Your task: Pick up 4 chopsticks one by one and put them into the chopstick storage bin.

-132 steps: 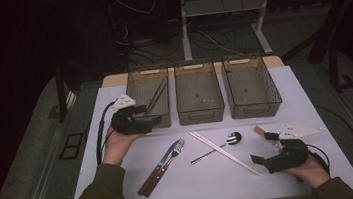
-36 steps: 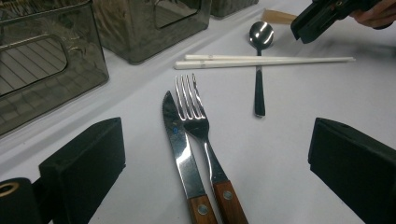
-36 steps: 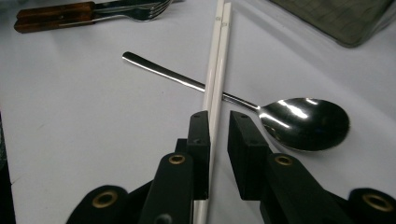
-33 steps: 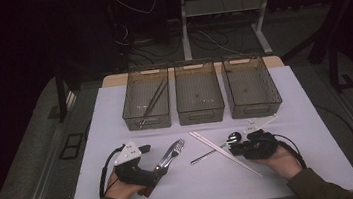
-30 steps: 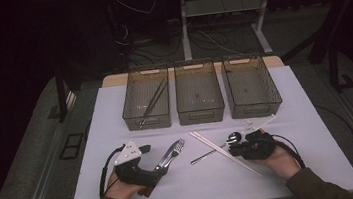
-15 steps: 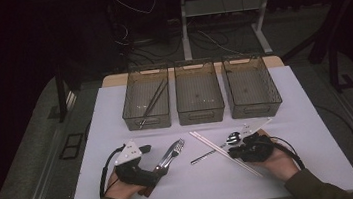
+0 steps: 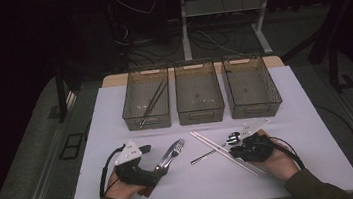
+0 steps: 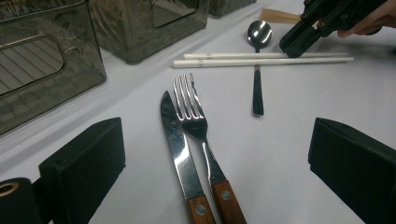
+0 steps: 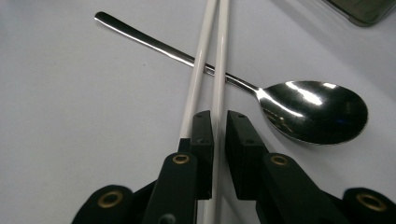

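A pair of white chopsticks (image 7: 209,145) lies across a steel spoon (image 7: 224,143) on the white table (image 7: 292,116). My right gripper (image 7: 235,154) is low over them. In the right gripper view, my right gripper (image 9: 219,126) is shut on one chopstick (image 9: 219,60), while the other chopstick (image 9: 198,60) runs beside the left jaw and the spoon (image 9: 313,112) lies under both. My left gripper (image 7: 151,165) stands open at the wooden handles of a knife (image 8: 175,140) and a fork (image 8: 191,112), which lie side by side between its wide jaws (image 8: 215,154).
Three clear dark bins stand in a row at the back: left (image 7: 148,122), middle (image 7: 201,115), right (image 7: 255,108). The left one holds thin metal utensils. A tan wooden piece (image 8: 280,16) lies beyond the spoon. Table edges run close to both forearms.
Since the earliest frame my left hand came back from the left bin to the knife and fork, and my right hand moved left onto the chopsticks. Over the last second nothing visibly moved.
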